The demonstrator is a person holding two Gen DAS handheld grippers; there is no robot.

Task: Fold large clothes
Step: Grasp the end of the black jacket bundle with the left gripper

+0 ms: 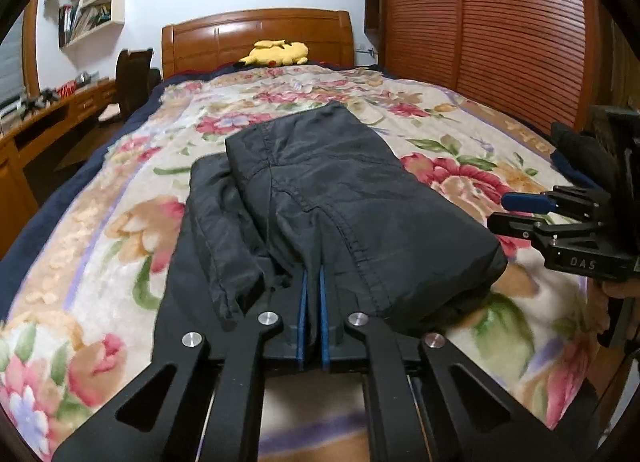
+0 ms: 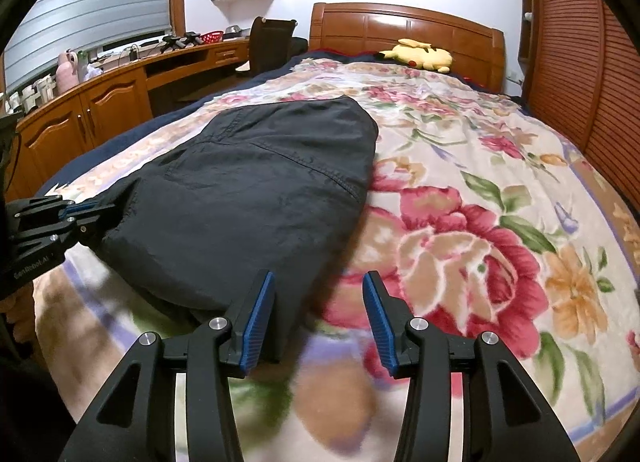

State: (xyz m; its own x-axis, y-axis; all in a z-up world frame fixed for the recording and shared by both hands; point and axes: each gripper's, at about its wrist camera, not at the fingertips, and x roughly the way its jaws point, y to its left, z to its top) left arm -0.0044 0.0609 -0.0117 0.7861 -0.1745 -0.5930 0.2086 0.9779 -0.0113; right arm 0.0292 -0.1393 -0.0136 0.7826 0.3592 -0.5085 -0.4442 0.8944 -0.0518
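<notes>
Dark grey trousers (image 1: 340, 190) lie folded into a thick packet on the floral blanket (image 1: 120, 222), with a lower layer sticking out on the left. My left gripper (image 1: 314, 274) is shut on the packet's near edge, and the fabric covers its blue pad tips. From the right wrist view, that same gripper (image 2: 92, 208) bites the trousers (image 2: 256, 190) at their left corner. My right gripper (image 2: 320, 280) stands open over the blanket (image 2: 480, 222) with nothing between its pads. Its left finger (image 2: 260, 302) overlaps the packet's near corner. The right gripper (image 1: 504, 210) also shows at the right of the left wrist view.
A yellow plush toy (image 1: 276, 52) lies by the wooden headboard (image 1: 256, 30). A slatted wooden wardrobe (image 1: 500, 22) lines the bed's right side. A desk (image 2: 120, 78) and dark chair (image 2: 268, 42) stand on the left. A dark bundle (image 1: 576, 150) sits at the right edge.
</notes>
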